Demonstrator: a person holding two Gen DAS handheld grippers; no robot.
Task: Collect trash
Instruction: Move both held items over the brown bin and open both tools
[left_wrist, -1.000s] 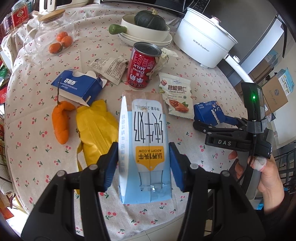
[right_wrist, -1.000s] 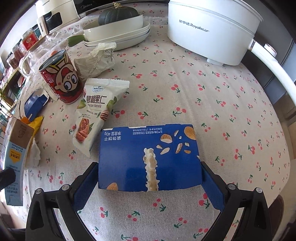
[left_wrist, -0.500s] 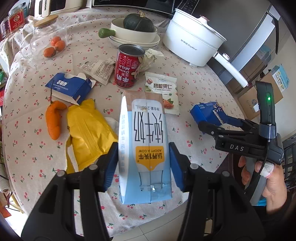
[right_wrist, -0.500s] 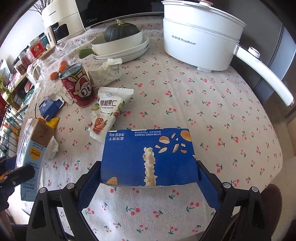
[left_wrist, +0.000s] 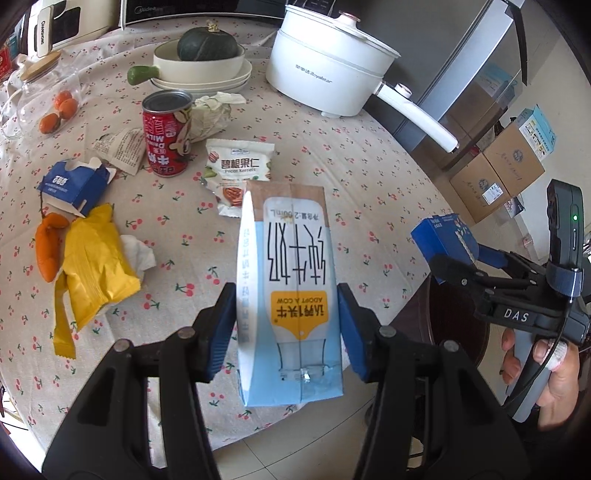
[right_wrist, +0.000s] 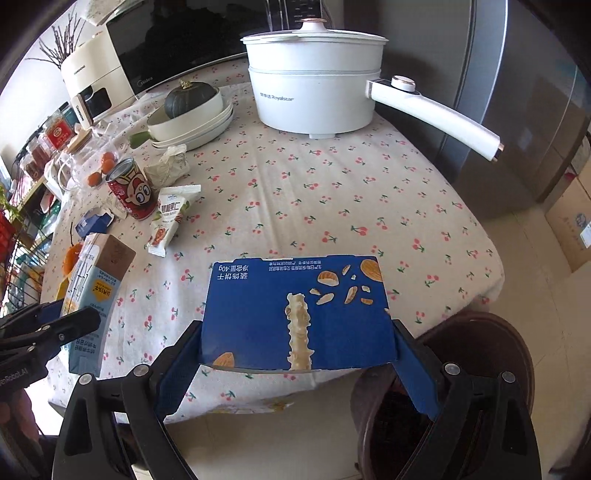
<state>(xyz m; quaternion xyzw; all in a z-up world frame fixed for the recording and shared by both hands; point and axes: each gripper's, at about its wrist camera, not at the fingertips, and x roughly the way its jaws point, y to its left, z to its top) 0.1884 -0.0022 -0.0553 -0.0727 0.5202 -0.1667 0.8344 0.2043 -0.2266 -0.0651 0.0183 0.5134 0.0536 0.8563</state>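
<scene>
My left gripper (left_wrist: 286, 328) is shut on a light-blue milk carton (left_wrist: 291, 295), held above the table's near edge; the carton also shows in the right wrist view (right_wrist: 92, 295). My right gripper (right_wrist: 297, 354) is shut on a dark blue biscuit box (right_wrist: 299, 314), held past the table edge near a dark brown bin (right_wrist: 454, 398); the box also shows in the left wrist view (left_wrist: 443, 240). On the table lie a red milk can (left_wrist: 168, 133), a pecan snack packet (left_wrist: 236, 173), a yellow wrapper (left_wrist: 92, 269), a torn blue box (left_wrist: 74, 184) and crumpled paper (left_wrist: 122, 147).
A white electric pot (right_wrist: 314, 85) with a long handle stands at the back right. Stacked bowls with a green squash (left_wrist: 203, 59), a glass jar with oranges (left_wrist: 40, 99) and an orange carrot (left_wrist: 48, 247) are on the cherry-print tablecloth (right_wrist: 332, 192). Cardboard boxes (left_wrist: 498, 177) stand on the floor.
Both grippers have drawn back and up from the table with their items. The biscuit box has moved off the tabletop to beyond the table edge, near the bin.
</scene>
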